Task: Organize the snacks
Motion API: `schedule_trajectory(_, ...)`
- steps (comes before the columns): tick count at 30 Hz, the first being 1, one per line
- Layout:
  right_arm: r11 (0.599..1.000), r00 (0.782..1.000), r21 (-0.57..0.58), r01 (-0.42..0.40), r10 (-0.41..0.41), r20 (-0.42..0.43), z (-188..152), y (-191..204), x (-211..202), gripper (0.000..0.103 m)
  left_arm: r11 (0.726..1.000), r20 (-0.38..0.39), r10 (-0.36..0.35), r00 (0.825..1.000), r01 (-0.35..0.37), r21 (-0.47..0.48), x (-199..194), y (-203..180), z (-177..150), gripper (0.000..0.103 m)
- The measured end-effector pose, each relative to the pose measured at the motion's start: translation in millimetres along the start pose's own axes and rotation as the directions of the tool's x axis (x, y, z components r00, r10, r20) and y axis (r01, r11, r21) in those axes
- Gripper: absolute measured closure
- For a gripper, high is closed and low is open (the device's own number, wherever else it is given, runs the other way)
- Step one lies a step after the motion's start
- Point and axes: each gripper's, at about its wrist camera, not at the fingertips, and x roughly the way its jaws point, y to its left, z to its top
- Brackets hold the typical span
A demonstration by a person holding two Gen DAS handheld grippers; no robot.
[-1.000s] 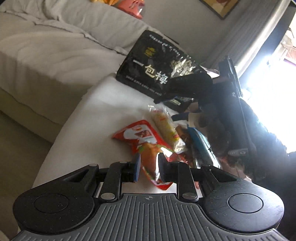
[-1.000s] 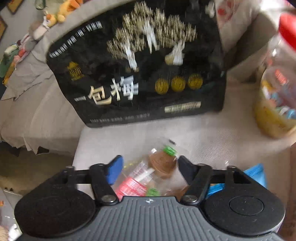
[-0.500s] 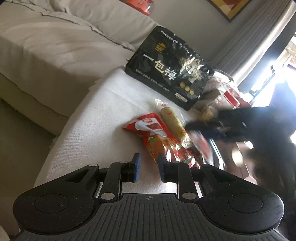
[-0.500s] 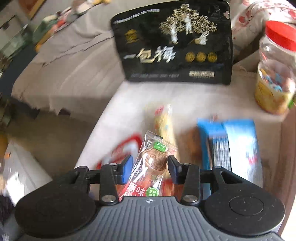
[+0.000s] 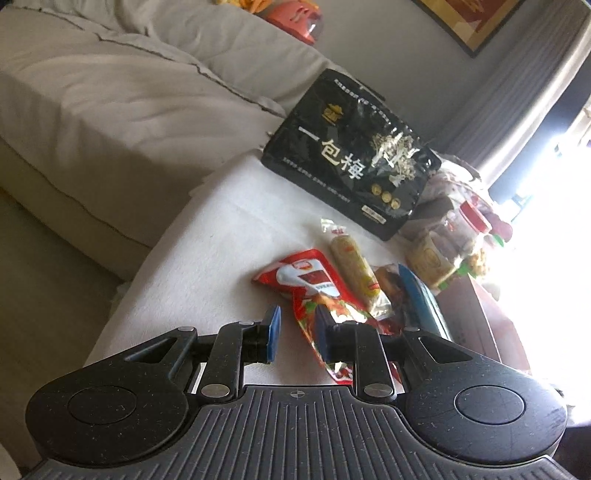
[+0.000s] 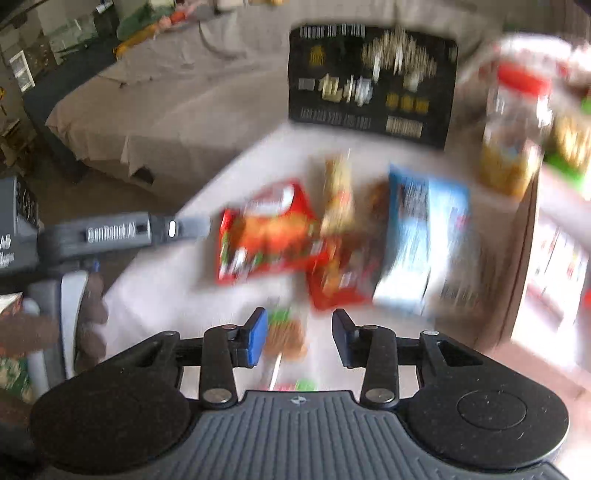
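Small clear snack packet [image 6: 285, 338] lies between the spread pads of the right gripper [image 6: 298, 341], just nearer than the red chip bag [image 6: 264, 230]; contact cannot be told through the blur. Left gripper [image 5: 295, 334], slightly parted, holds nothing. Risk: the unpinched packet may slip off the white cloth [image 5: 221, 236].

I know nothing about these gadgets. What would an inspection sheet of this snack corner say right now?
Surface: white cloth-covered table, beside a sofa.
Job's things: red snack packet, yellow roll snack, blue packet, large black bag standing at the back, small clear-wrapped snack.
Clutter: red-lidded jar by the table's far edge.
Grippers: left gripper open, nothing gripped; right gripper open, small snack between its fingers, ungripped.
Cables: nothing seen.
Surroundings: beige sofa, framed picture, bright window.
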Motion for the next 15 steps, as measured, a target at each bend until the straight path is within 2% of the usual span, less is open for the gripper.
schedule_trajectory(3, 0.999, 0.999, -0.004, 0.035, -0.035, 0.041, 23, 0, 23, 0.065, 1.0, -0.011, 0.01, 1.0, -0.01, 0.012, 6, -3, 1, 0.079)
schedule_trajectory(5, 0.996, 0.995, -0.023, 0.083, -0.082, 0.049, 36, 2, 44, 0.067, 1.0, -0.021, 0.02, 1.0, -0.019, 0.019, 9, -4, 1, 0.079)
schedule_trajectory(7, 0.988, 0.989, -0.064, 0.142, -0.139, 0.052, 45, 7, 69, 0.073, 1.0, -0.032, 0.024, 0.999, -0.023, 0.021, 12, -4, 1, 0.079)
schedule_trajectory(9, 0.977, 0.981, -0.09, 0.195, -0.192, 0.037, 52, 12, 94, 0.074, 1.0, -0.04, 0.024, 0.999, -0.023, 0.018, 14, -2, 2, 0.079)
schedule_trajectory(11, 0.98, 0.982, -0.074, 0.187, -0.186, 0.023, 53, 12, 104, 0.074, 1.0, -0.044, 0.021, 0.999, -0.021, 0.008, 16, 1, 3, 0.079)
schedule_trajectory(15, 0.981, 0.984, -0.071, 0.18, -0.179, 0.014, 46, 16, 100, 0.074, 1.0, -0.049, 0.009, 0.999, -0.01, -0.026, 23, 9, 5, 0.079)
